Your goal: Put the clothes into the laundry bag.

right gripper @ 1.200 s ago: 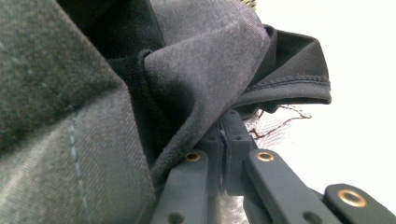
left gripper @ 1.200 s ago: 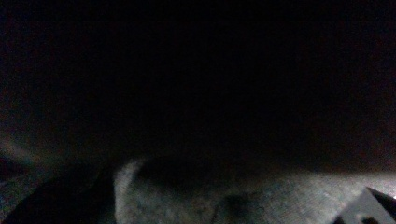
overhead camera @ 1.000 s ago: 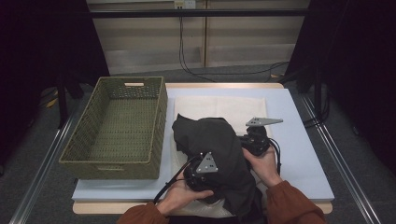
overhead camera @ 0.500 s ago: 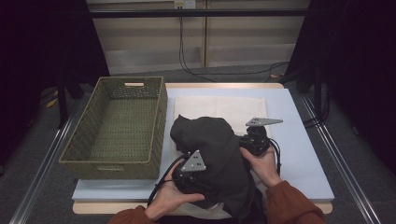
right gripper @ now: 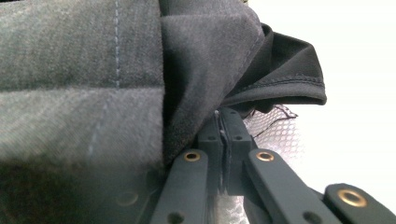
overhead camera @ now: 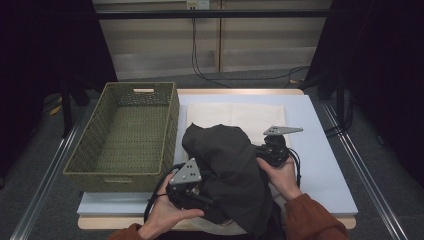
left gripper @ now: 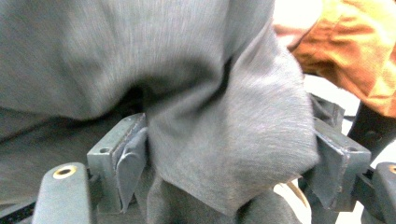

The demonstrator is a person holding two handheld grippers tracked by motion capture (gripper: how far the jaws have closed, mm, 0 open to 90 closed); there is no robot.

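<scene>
A dark grey garment lies bunched on the middle of the table, partly lifted. My right gripper is at its right side, shut on a fold of it; in the right gripper view the jaws meet on thin fabric under the dark hem. My left gripper is at the garment's lower left edge. Its jaws have just been opening and stand wide apart, and a fold of the grey cloth hangs loosely between the pads.
A green woven basket stands on the left of the table with nothing in it. A cream cloth lies flat behind the garment on the pale table cover. An orange sleeve is close behind the garment.
My left gripper has moved left and a little up along the garment's edge, and its jaws have spread apart. The right gripper has stayed put, still gripping the cloth.
</scene>
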